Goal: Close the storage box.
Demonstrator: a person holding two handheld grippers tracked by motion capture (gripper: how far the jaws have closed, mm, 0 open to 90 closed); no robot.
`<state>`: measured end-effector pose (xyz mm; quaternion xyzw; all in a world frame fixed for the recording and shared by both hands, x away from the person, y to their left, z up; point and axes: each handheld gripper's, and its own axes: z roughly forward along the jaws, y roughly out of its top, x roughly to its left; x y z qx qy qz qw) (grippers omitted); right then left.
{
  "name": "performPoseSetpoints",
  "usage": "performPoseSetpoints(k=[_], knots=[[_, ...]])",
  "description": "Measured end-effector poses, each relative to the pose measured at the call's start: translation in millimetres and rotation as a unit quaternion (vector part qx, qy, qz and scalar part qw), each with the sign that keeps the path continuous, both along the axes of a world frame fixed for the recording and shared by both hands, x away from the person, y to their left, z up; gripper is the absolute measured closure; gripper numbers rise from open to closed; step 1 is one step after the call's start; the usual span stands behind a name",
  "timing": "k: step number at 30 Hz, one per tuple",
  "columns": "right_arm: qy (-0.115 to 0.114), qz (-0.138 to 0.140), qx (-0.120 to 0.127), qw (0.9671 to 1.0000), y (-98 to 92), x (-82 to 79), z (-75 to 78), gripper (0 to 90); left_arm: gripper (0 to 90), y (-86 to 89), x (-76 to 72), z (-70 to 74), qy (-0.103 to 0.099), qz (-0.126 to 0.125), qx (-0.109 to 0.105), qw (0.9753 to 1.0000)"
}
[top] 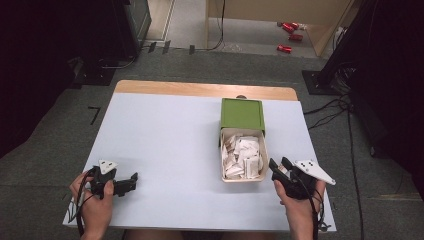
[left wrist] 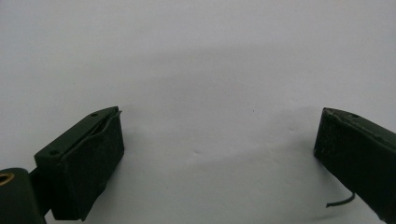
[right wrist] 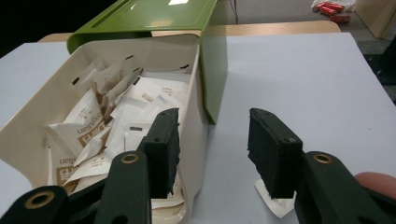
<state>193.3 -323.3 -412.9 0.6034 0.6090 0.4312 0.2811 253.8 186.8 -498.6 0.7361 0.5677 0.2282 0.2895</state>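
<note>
Red cans (top: pixel 289 31) on the floor (by a wooden partition (top: pixel 280 12)).

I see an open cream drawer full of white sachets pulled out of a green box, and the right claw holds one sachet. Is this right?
Not quite. The right claw holds nothing: in the right gripper view its jaws stand open beside the cream drawer. The white sachets do fill the drawer pulled out of the green box.
</note>
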Motion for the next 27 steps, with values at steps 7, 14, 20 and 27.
performPoseSetpoints(k=[7, 14, 20, 27], knots=[[0.005, 0.014, 0.0, 0.9999, 5.2, 0.1, -1.5, 58.1, 1.7, 0.0, 0.0, 0.0, 0.0, 0.0, 0.0, 1.0], [0.017, 0.024, 0.0, 0.9996, 8.4, 2.9, -11.8, 64.2, 1.7, 0.0, 0.0, 0.0, 0.0, 0.0, 0.0, 1.0], [0.03, 0.032, -0.004, 0.999, 12.2, 4.1, -22.6, 70.6, 1.7, 0.0, 0.0, 0.0, 0.0, 0.0, 0.0, 1.0], [0.061, 0.048, 0.012, 0.9969, 14.8, 6.1, -33.9, 76.4, 1.7, 0.0, 0.0, 0.0, 0.0, 0.0, 0.0, 1.0]])
